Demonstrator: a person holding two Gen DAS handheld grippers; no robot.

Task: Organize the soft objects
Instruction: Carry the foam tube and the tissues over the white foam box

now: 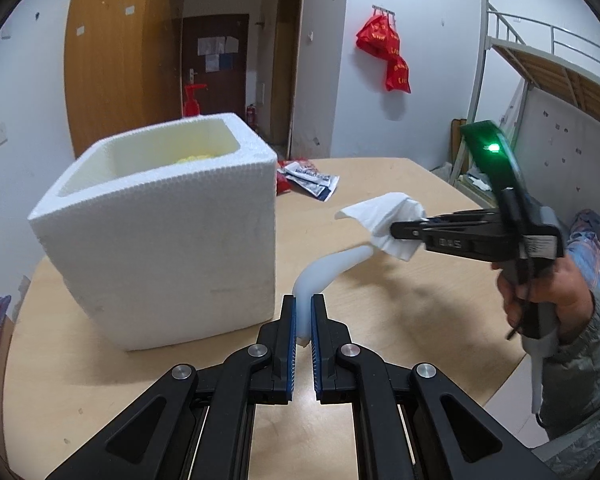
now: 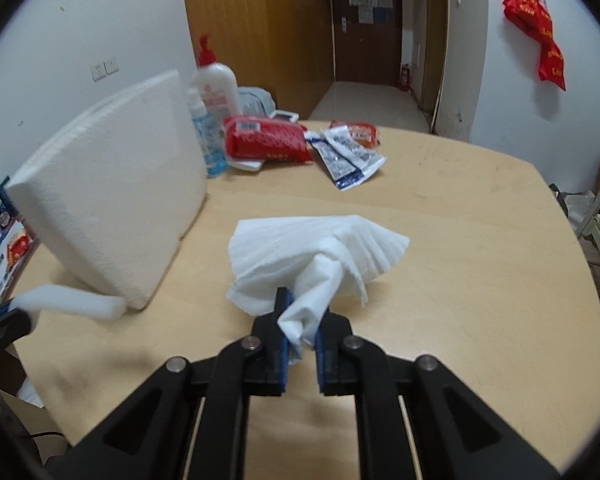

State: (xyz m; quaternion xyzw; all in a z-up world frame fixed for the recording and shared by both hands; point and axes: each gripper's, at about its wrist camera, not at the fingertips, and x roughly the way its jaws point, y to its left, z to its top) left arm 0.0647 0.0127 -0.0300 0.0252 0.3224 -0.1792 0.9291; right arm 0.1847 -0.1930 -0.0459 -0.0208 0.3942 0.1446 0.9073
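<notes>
Gripping a bendy white foam strip [image 1: 332,268] at lower centre, the left gripper [image 1: 303,320] faces the open foam box [image 1: 160,216] at left; best lift both loads clear of its rim before releasing. Something yellow inside is barely visible. In the right view, the right gripper [image 2: 302,320] pinches a crumpled paper towel [image 2: 312,256] mid-frame above the table [image 2: 480,280]; the box's opening is hidden.

Even indoor light, strong fisheye bend, soft blur in places

Both views are bright and flat-lit from overhead, with dark rounded corners and walls bowing at the edges. Soft shadows lie on the table [image 1: 400,184] right of the foam box [image 1: 160,232]; the box's rim is slightly washed out. In the right wrist view the tissue [image 2: 316,256] and box look motion-smeared.
</notes>
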